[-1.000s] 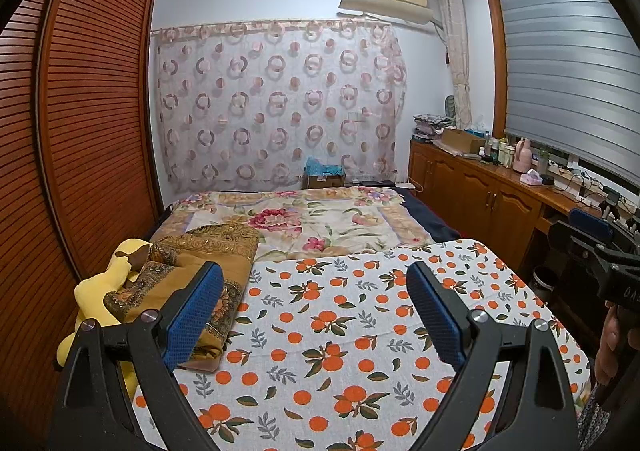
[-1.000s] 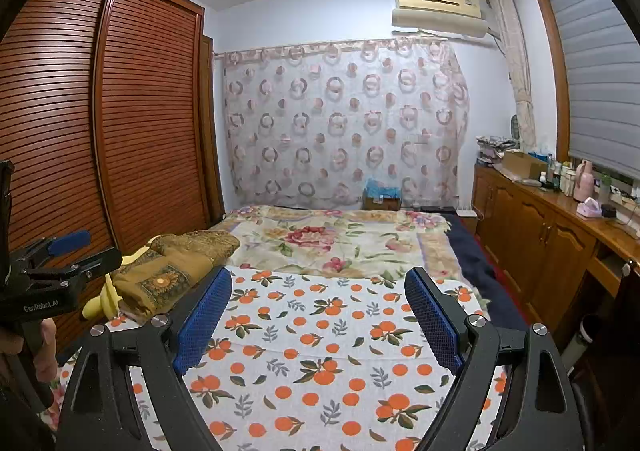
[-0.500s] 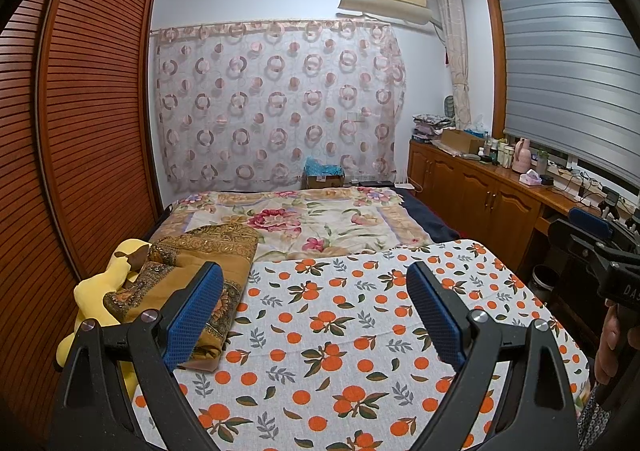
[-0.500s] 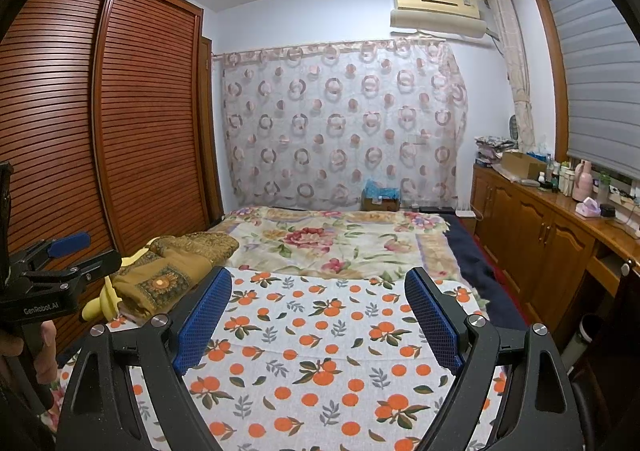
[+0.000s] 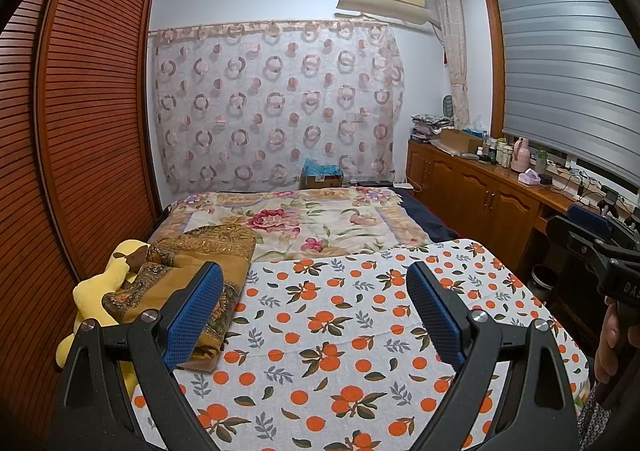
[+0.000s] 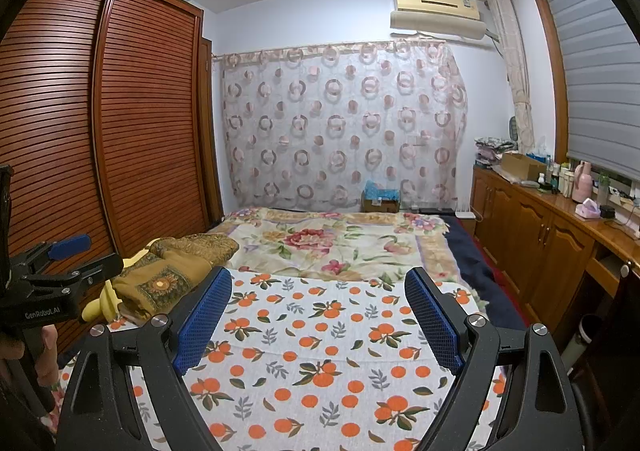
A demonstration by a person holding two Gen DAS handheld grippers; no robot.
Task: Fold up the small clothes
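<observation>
My left gripper (image 5: 314, 315) and right gripper (image 6: 318, 317) both hover with jaws apart, empty, above the orange-print cloth (image 5: 340, 315); a folded brown blanket (image 5: 192, 271) lies left of them.

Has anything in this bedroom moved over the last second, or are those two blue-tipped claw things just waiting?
Nothing has visibly changed. The left gripper and the right gripper hang in the same spots above the orange-print cloth, jaws wide open and holding nothing. The folded brown blanket and the yellow plush toy lie where they were, at the bed's left edge.
</observation>
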